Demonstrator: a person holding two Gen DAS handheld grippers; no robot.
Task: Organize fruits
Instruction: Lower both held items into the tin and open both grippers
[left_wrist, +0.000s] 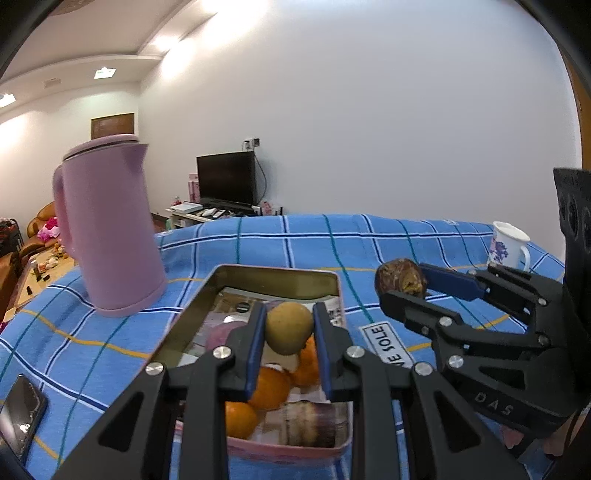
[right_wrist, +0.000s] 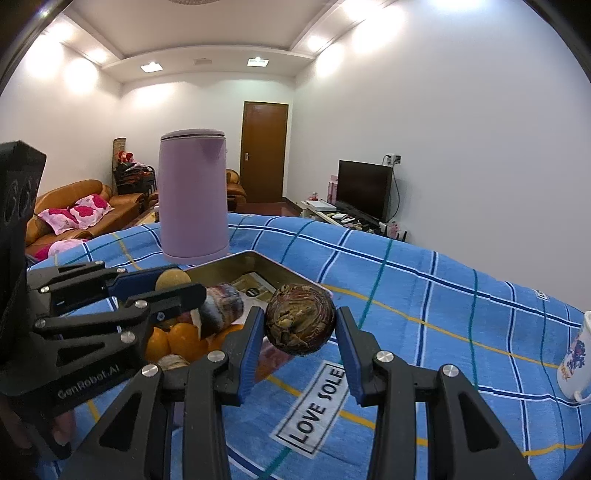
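Observation:
My left gripper (left_wrist: 289, 314) is shut on a round tan fruit (left_wrist: 290, 328), held just above a metal tray (left_wrist: 277, 271). Inside the tray lie oranges (left_wrist: 271, 387) and a purple-skinned root (left_wrist: 314, 424) on printed paper. To the right of the tray, my right gripper (right_wrist: 300, 314) is shut on a dark brown wrinkled fruit (right_wrist: 301, 319) above the blue checked cloth. The right wrist view shows the left gripper (right_wrist: 181, 284) at the left with the tan fruit (right_wrist: 171, 280) over the tray (right_wrist: 258, 258). The left wrist view has the right gripper (left_wrist: 404, 282) holding the wrinkled fruit (left_wrist: 400, 282).
A tall pink kettle (left_wrist: 110, 229) stands just behind the tray's far left corner. A white flowered mug (left_wrist: 508, 245) sits at the table's far right. A dark phone (left_wrist: 20, 413) lies at the near left edge. A "LOVE SOLE" label (right_wrist: 317, 402) marks the cloth right of the tray.

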